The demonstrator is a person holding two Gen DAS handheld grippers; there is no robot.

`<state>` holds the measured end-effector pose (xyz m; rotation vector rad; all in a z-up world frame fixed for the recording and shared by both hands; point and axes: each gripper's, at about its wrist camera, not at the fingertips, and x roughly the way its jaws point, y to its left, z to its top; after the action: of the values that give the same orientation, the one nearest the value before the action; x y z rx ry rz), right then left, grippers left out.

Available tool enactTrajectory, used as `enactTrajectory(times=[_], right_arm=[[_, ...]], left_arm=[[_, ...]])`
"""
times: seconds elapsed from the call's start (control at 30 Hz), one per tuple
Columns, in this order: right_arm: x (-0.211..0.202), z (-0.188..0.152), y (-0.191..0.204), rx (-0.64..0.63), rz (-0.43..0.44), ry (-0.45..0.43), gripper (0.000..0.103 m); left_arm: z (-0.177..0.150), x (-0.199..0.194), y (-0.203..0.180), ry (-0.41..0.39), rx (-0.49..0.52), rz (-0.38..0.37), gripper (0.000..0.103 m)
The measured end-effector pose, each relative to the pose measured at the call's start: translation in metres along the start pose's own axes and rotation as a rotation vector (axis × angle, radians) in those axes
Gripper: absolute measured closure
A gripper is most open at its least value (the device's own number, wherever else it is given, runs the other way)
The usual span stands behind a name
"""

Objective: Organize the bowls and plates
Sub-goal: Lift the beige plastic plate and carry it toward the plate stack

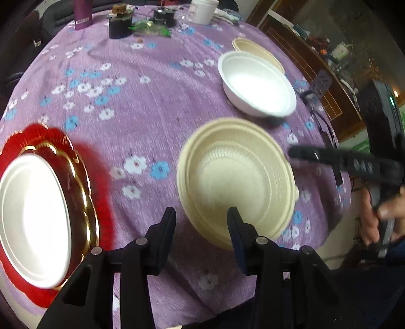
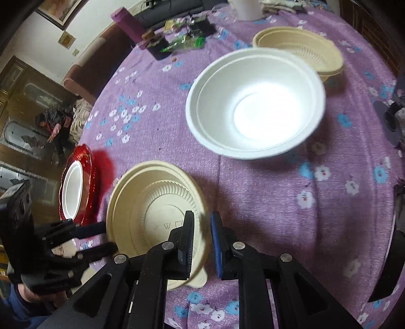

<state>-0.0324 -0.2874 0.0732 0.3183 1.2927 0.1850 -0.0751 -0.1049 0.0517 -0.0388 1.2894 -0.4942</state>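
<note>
A cream bowl (image 1: 236, 181) sits on the purple flowered tablecloth near the front edge; it also shows in the right wrist view (image 2: 154, 215). My left gripper (image 1: 201, 217) is open, its fingers astride the bowl's near rim. My right gripper (image 2: 202, 238) is open, its fingers astride the bowl's right rim without closing on it. A white foam bowl (image 1: 255, 83) (image 2: 255, 103) stands behind it, and a second cream bowl (image 1: 258, 52) (image 2: 301, 48) behind that. A white plate (image 1: 33, 220) (image 2: 72, 192) lies on a red scalloped plate (image 1: 83, 177) (image 2: 86, 162) at the left.
At the table's far side stand a purple bottle (image 1: 83, 12), a dark box (image 1: 120, 25), green wrappers (image 1: 152, 27) and a white tub (image 1: 202, 10). A black cable (image 1: 321, 119) runs along the right edge. A wooden cabinet (image 1: 311, 65) stands beyond the table.
</note>
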Motion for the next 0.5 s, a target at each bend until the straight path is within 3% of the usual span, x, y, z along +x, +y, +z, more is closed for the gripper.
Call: enactTrajectory(times=[0.13,0.27,0.5], right_arm=[[-0.008,-0.016,-0.009,0.065,0.055,0.005,0.088],[-0.002,-0.036,-0.018,0.129,0.098,0.027,0.078],[0.005,-0.045,-0.019,0.168,0.131,0.028,0.078]], left_arm=[[0.010,0.008,0.004,0.008,-0.008,-0.012,0.061],[0.014,0.019,0.003,0.021,-0.003,-0.036,0.061],[0.013,0.025,-0.010,0.007,0.062,0.010,0.064]])
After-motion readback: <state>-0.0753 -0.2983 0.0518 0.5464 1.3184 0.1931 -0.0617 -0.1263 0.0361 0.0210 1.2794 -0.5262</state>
